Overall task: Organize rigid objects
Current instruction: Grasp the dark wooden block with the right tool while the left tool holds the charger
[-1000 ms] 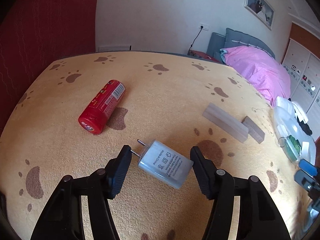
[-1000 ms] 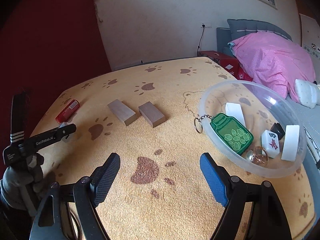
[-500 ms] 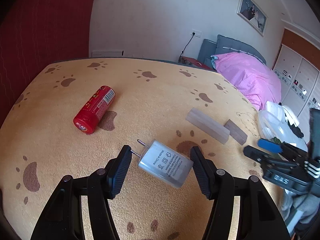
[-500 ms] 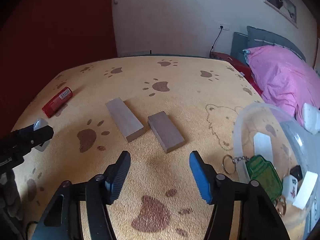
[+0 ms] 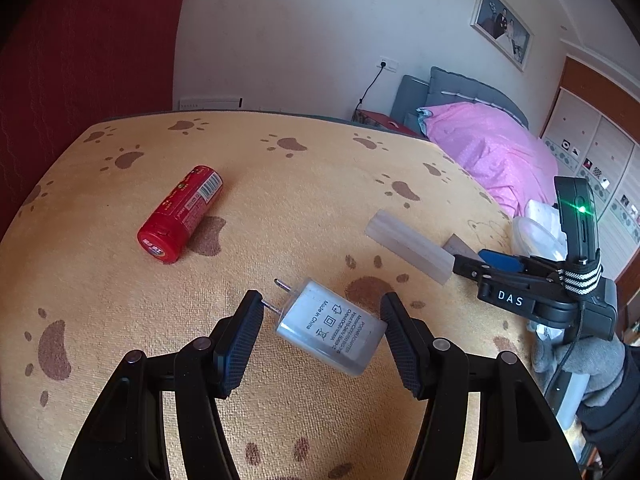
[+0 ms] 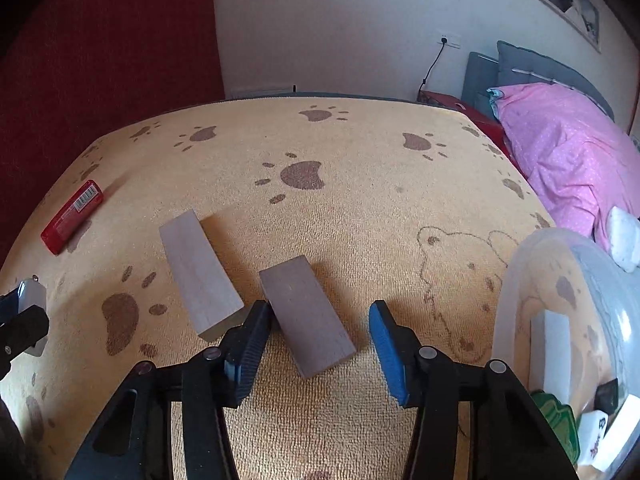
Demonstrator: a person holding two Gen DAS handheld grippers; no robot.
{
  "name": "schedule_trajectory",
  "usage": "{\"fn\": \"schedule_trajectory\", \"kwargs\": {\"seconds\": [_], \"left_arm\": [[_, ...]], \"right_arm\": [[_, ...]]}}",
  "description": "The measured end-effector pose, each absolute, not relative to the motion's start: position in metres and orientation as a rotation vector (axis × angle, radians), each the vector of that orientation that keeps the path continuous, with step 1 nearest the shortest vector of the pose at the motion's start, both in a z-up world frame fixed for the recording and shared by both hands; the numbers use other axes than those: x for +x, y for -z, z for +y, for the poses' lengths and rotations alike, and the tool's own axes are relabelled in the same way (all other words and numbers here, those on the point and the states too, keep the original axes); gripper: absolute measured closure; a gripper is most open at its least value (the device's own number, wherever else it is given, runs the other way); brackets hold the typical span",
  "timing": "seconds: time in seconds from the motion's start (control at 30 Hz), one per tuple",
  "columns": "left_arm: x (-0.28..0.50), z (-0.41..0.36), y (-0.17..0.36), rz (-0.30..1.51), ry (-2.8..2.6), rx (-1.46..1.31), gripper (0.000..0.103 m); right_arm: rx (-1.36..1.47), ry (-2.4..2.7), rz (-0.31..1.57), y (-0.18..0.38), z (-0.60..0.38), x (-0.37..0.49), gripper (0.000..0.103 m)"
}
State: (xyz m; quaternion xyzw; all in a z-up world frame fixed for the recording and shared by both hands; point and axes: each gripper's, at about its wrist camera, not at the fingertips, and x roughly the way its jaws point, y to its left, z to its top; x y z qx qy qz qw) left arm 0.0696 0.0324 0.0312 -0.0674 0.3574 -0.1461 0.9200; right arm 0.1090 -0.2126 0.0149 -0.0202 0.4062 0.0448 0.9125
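Paw-print yellow cloth, bedroom: left gripper (image 5: 322,316) clamps the power adapter (image 5: 334,325) aloft; right gripper (image 6: 316,326), jaws spread, straddles the dark wooden block (image 6: 306,318) lying flat, so centre before closing, then carry to the clear bowl (image 6: 516,280).

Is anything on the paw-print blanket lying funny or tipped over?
Yes. The red cylindrical can lies on its side rather than standing. The white plug adapter sits slanted between the left tongs, its prongs toward one pad. The pale wooden block and dark wooden block lie at different angles.
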Motion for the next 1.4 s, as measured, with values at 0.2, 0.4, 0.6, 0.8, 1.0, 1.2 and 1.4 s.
{"fn": "schedule_trajectory", "kwargs": {"seconds": [0.2,0.4,0.6,0.8,1.0,1.2,1.4], "left_arm": [[0.069,0.031,-0.029,0.742,0.301,-0.137,0.042],[0.069,0.031,-0.029,0.741,0.3,-0.139,0.042],[0.069,0.031,-0.028,0.741,0.301,-0.14,0.042],[0.069,0.031,-0.027,0.739,0.302,-0.14,0.042],[0.068,0.029,-0.026,0.741,0.307,-0.134,0.042],[0.067,0.026,-0.026,0.741,0.314,-0.127,0.042],[0.066,0.023,-0.026,0.742,0.317,-0.121,0.042]], "right_arm": [[-0.082,-0.116,0.828,-0.016,-0.204,0.109,0.063],[-0.041,-0.121,0.838,-0.018,-0.208,0.109,0.072],[-0.012,-0.119,0.817,-0.025,-0.209,0.099,0.074],[0.038,-0.113,0.787,-0.036,-0.217,0.087,0.074],[0.088,-0.103,0.754,-0.047,-0.231,0.071,0.074],[0.126,-0.065,0.73,-0.055,-0.251,0.055,0.074],[0.141,0.004,0.699,-0.058,-0.276,0.038,0.074]]}}
